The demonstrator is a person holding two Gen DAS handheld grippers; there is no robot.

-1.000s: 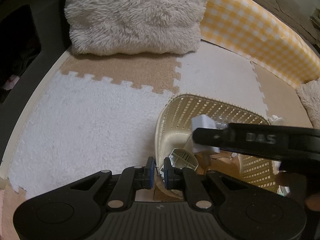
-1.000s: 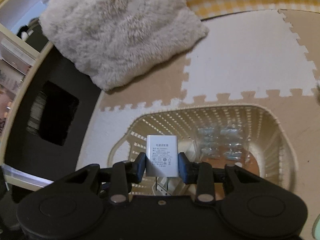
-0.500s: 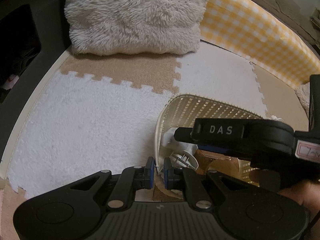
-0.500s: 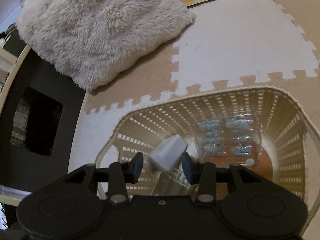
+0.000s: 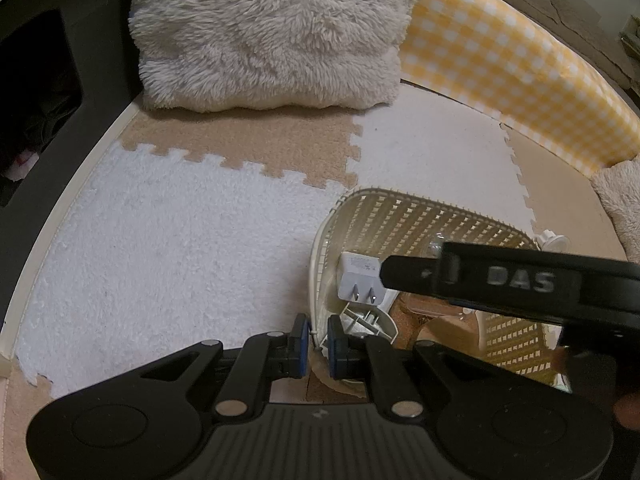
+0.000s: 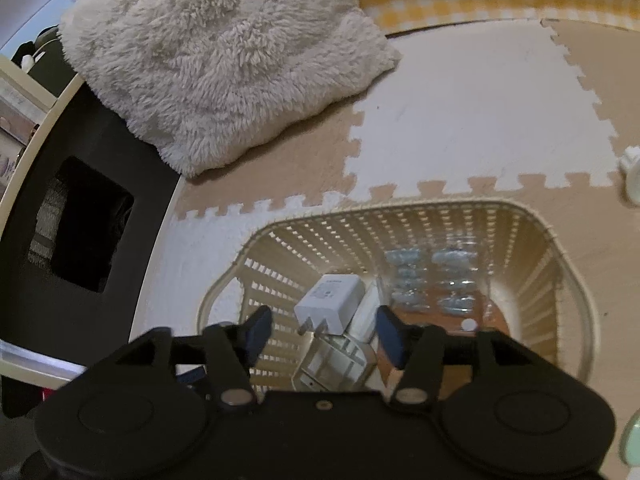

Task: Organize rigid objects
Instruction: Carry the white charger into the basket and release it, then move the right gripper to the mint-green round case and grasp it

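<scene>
A cream slotted basket (image 6: 536,312) stands on the foam mat; it also shows in the left wrist view (image 5: 400,216). A white wall charger (image 6: 330,304) lies inside it with its prongs toward me, and it shows in the left wrist view (image 5: 358,276). My right gripper (image 6: 323,332) is open and empty just above the charger. My left gripper (image 5: 315,346) is shut on the basket's near rim. A clear blister pack (image 6: 434,280) and a clear plastic piece (image 6: 336,360) also lie in the basket.
A fluffy cream cushion (image 5: 272,32) lies at the back, with a yellow checked pad (image 5: 520,68) to its right. A small white object (image 6: 632,176) sits on the mat right of the basket. A black cabinet (image 6: 80,224) stands at the left.
My right gripper opened and let go of the charger, which dropped into the basket. The left gripper stayed on the rim.
</scene>
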